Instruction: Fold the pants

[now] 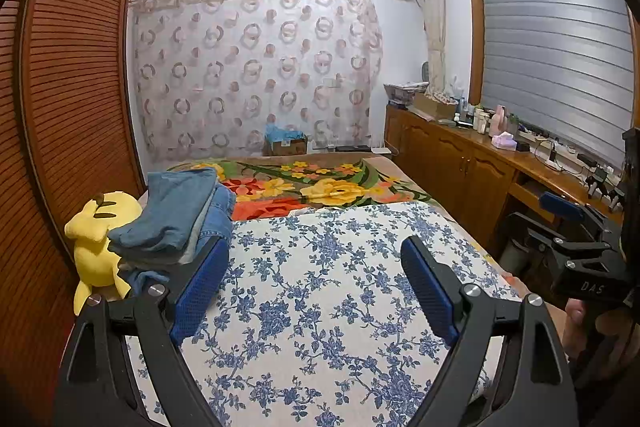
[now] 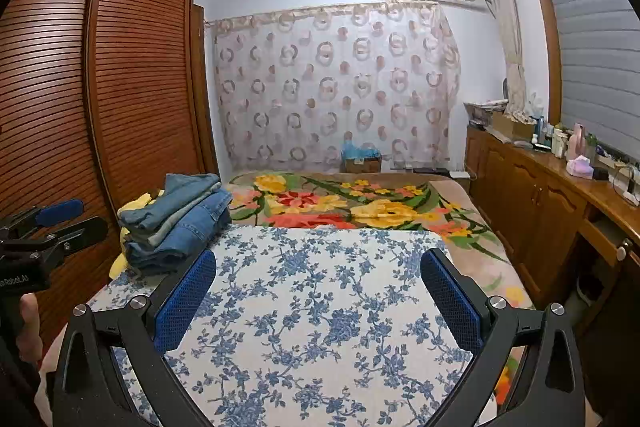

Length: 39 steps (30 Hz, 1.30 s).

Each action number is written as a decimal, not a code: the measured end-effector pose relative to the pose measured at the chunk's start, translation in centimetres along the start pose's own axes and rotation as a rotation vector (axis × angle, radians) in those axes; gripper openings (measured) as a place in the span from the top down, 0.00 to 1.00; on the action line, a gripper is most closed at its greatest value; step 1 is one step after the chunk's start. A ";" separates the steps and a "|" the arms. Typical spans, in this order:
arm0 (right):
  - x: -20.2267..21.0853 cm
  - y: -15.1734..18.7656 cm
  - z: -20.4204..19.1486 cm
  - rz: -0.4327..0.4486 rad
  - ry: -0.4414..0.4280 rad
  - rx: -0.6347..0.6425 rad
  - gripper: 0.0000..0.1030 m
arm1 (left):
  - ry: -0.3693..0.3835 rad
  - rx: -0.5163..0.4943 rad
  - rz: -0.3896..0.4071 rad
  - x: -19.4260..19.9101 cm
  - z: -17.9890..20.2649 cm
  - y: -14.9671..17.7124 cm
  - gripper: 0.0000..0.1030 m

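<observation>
We see both grippers, left [image 1: 316, 275] and right [image 2: 318, 287], fingers spread, empty over the bed [image 2: 320, 307]; folded jeans [image 2: 176, 223] stacked left.

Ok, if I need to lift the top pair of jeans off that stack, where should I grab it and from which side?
Take the top pair of jeans at its rounded folded edge facing the floral sheet, coming in low from the sheet side with the left hand-held gripper, whose jaws stand open. That edge overhangs the stack.

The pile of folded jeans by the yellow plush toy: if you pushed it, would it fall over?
The pile of folded jeans probably would slump rather than topple: the layers look soft and unevenly stacked. The top pair sits skewed, so it may slide off first.
</observation>
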State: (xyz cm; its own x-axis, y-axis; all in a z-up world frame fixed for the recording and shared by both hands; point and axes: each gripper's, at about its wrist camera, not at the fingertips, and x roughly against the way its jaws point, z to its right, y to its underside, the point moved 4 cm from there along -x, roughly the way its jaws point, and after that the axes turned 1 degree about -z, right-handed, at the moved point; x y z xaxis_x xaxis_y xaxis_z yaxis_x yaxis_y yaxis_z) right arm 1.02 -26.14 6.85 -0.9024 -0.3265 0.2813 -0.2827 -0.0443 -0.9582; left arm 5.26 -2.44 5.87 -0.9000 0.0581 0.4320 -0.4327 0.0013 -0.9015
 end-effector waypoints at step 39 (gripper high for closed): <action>-0.3 0.3 -0.1 -0.001 0.002 0.004 0.01 | -0.003 0.006 0.001 0.2 -0.2 0.4 0.14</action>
State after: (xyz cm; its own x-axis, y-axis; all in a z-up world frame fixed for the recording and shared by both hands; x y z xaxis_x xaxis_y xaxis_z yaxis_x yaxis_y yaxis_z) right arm 1.15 -25.98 6.54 -0.9026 -0.3249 0.2823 -0.2822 -0.0484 -0.9581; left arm 4.94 -2.26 5.64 -0.9006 0.0554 0.4310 -0.4319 -0.0048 -0.9019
